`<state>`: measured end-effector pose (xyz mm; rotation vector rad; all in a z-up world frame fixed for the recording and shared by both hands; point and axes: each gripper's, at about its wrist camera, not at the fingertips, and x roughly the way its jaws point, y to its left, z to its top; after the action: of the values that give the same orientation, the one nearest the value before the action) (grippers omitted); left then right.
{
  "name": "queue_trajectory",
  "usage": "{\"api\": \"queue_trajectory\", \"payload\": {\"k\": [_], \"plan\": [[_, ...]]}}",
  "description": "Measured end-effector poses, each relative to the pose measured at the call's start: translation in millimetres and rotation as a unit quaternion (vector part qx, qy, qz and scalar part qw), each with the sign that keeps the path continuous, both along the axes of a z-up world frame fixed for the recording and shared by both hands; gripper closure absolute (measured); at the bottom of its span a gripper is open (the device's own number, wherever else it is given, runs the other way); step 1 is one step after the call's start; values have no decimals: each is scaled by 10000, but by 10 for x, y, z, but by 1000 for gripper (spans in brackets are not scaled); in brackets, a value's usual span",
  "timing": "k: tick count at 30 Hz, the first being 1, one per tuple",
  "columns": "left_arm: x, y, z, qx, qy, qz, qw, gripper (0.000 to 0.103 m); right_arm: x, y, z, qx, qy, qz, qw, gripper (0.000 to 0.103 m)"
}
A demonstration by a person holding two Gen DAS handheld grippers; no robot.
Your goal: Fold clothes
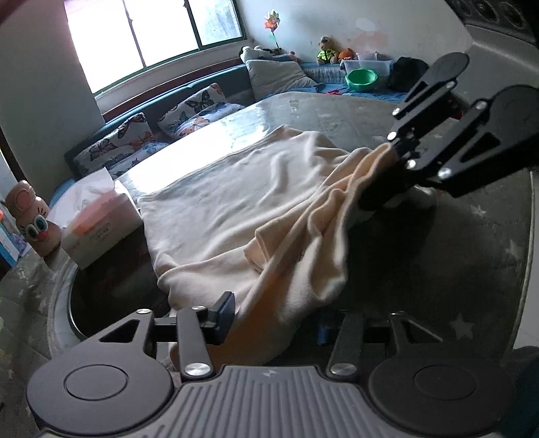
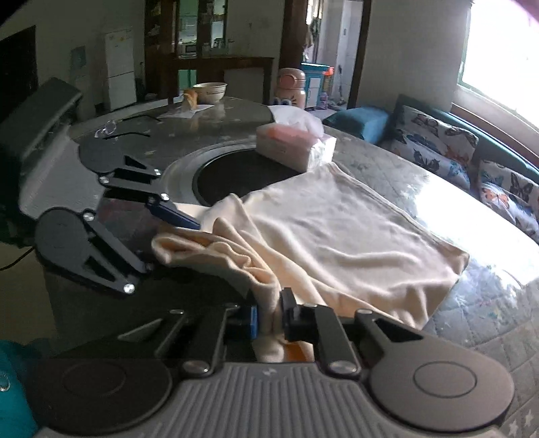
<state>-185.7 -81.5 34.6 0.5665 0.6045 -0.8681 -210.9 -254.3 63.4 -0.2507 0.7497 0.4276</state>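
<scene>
Nearest in the right wrist view, the right claw (image 2: pixel 269 315) is clamped on a bunched fold of the one cream garment (image 2: pixel 343 232), its two fingers pinching the cloth between them. In the left wrist view the left claw (image 1: pixel 273 320) has cloth draped between its two fingers; one finger (image 1: pixel 224 315) shows at the cloth's edge, the other is mostly hidden beneath the fabric, so whether the pads press on it cannot be told. The garment lies on the table (image 2: pixel 397 168), its far half spread flat, its near edge gathered into ridges running between the two claws. Part of it overlaps a dark round inset (image 2: pixel 235 171) in the tabletop. Beyond the cloth sits one tissue box (image 2: pixel 294 146), touching the garment's far corner. Further off stand one pink cartoon-faced bottle (image 2: pixel 291 87) and one bowl (image 2: pixel 209 91). Past the table's edge, three butterfly-print cushions (image 1: pixel 198 111) line a sofa under the window (image 1: pixel 151 30).
</scene>
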Motion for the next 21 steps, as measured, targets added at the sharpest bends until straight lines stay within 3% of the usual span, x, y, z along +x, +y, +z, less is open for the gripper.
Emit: {"api": "queue_trajectory", "payload": {"k": [1,4,11,14,21], "plan": [[6,15,0,-17,44,-3,10000,80,-18,12,6,-22,3,33,10000,91],[-44,90,59,-84,96,-87,9999,89,-96,39,28,-6,48,128,9999,91],[-412,411,376,-413,525,-554,9962,90,-540,49,308,357,390,525,9972,91],[-541,447,470,-362,651,-731,9945,90,-688,55,441,440,560,594,9957,91],[-188,120,698,-335,538,-725,9954,90,-457,-123,648,396,478,204,9979,92]]}}
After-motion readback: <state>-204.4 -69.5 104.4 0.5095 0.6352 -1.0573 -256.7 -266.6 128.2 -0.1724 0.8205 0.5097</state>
